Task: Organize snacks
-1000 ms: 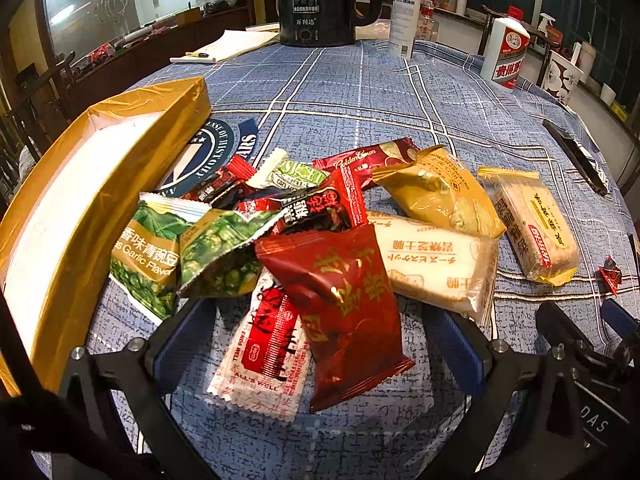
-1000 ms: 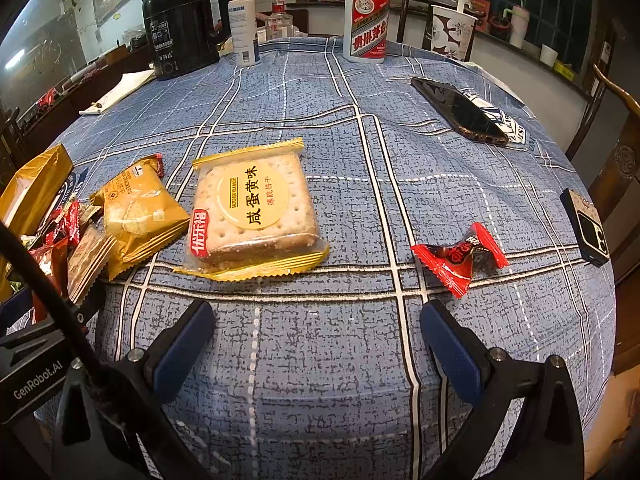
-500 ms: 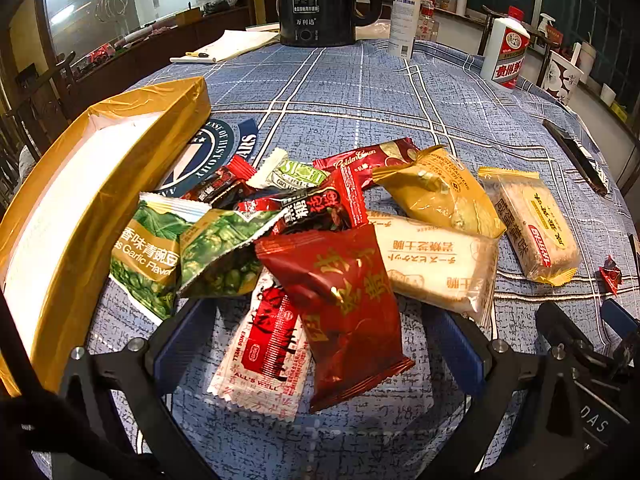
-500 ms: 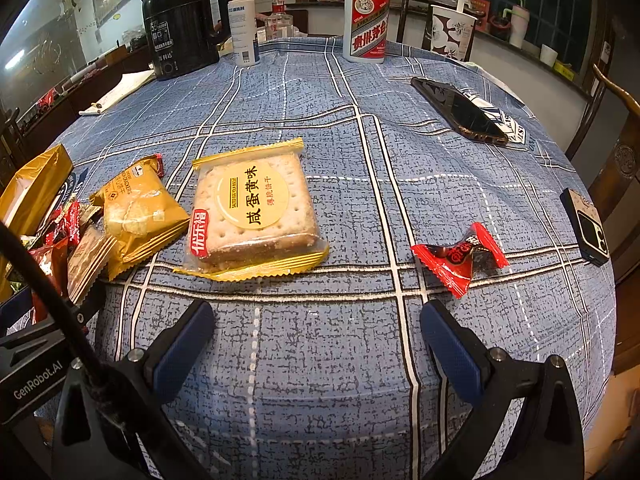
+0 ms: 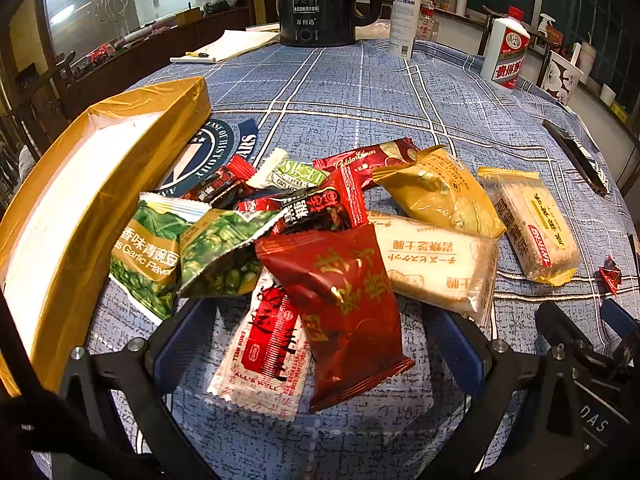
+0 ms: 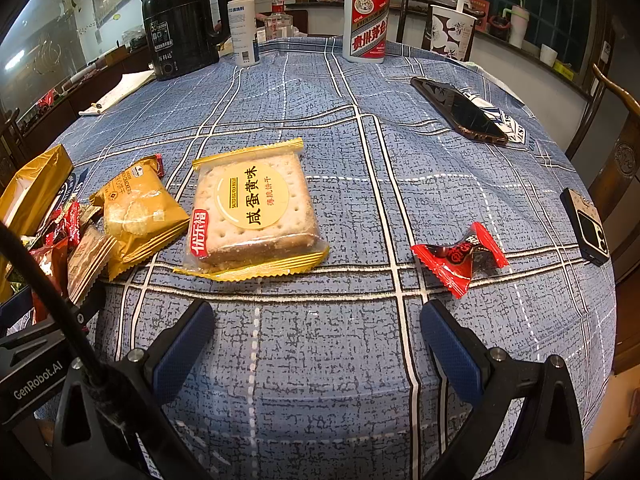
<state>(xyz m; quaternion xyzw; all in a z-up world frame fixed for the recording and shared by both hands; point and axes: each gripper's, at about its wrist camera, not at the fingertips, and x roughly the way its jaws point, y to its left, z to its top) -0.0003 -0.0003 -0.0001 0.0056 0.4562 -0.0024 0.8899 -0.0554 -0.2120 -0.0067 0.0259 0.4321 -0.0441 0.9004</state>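
Snacks lie heaped on the blue checked surface [image 5: 360,92], and the nearest of them, a dark red packet [image 5: 340,304], sits at twelve o'clock from my left fingers [image 5: 320,344], which are spread wide and empty; its near end lies between them, its long axis running toward me, tilted a little to five o'clock. The gold-rimmed box [image 5: 132,168], presumably where things go, stands at ten o'clock. My right fingers [image 6: 316,344] are likewise released and bare, with the cracker pack [image 6: 252,208] at eleven o'clock and a small red candy [image 6: 460,256] at one o'clock, both apart from them. I judge the left hand nearer the pile, so the red packet is its pick.
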